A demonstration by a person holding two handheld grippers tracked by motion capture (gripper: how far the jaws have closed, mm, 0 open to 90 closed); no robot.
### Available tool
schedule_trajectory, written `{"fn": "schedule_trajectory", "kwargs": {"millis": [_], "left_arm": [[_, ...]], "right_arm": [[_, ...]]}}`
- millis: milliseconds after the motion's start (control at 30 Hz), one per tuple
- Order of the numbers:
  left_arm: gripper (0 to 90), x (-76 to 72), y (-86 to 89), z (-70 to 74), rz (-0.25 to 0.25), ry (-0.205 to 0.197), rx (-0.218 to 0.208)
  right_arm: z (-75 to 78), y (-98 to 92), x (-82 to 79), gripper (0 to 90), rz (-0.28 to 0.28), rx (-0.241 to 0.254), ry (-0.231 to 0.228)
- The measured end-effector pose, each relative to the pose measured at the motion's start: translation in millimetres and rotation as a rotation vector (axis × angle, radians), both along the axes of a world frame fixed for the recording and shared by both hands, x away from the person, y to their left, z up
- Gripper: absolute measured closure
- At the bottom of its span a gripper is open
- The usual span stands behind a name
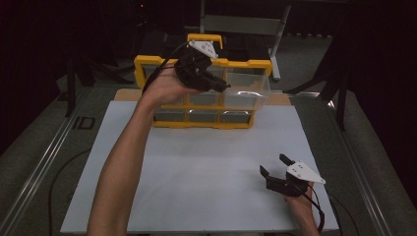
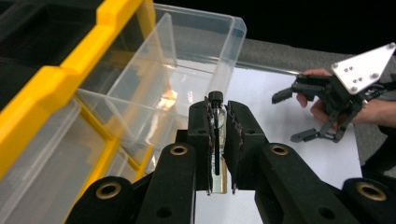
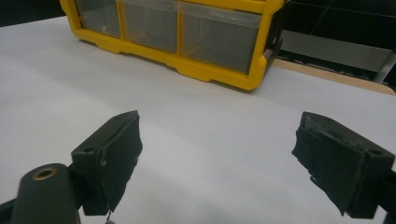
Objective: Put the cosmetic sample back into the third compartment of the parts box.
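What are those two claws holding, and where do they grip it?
The left gripper pinches a small clear vial with a black cap by its sides. The right gripper is open and holds nothing.

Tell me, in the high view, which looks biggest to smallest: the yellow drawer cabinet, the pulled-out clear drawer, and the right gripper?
1. Yellow drawer cabinet, clearly largest.
2. Pulled-out clear drawer.
3. Right gripper, which looks a little smaller than the drawer although it sits nearer the camera.

One vial (image 2: 217, 140), one drawer cabinet (image 1: 147, 64), two grippers.
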State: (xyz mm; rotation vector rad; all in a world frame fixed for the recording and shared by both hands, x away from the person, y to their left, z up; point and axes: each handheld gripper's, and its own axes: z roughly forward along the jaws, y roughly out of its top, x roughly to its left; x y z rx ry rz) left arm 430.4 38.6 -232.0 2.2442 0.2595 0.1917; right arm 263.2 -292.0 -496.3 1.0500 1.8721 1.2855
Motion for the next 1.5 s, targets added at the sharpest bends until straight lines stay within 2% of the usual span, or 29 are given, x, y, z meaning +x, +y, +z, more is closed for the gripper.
{"fn": "schedule_trajectory", "kwargs": {"millis": [300, 467, 767, 1200, 1300, 1500], "left_arm": [[81.9, 8.1, -9.0, 3.2, 0.049, 0.002, -0.006], [81.8, 11.6, -14.9, 5.1, 0.061, 0.009, -0.018], [81.8, 15.4, -28.2, 8.6, 0.086, 0.001, -0.012], [81.7, 21.3, -45.9, 4.5, 0.132, -0.002, 0.01], [81.7, 23.3, -48.9, 3.3, 0.148, 0.0, 0.0], [81.6, 26.8, -53.0, -1.0, 0.164, 0.014, 0.012]], "right_arm": [[-0.2, -0.3, 0.3, 14.4, -0.002, -0.002, 0.002], [-0.2, -0.6, 0.2, 14.4, -0.003, -0.002, 0.005], [-0.1, -1.0, 0.2, 14.4, -0.002, -0.001, 0.007], [-0.5, -1.3, 1.2, 14.4, -0.003, -0.011, 0.005], [-0.8, -1.0, 1.5, 14.4, -0.001, -0.012, 0.005], [-1.0, -0.9, 1.8, 14.5, 0.0, -0.011, 0.009]]}}
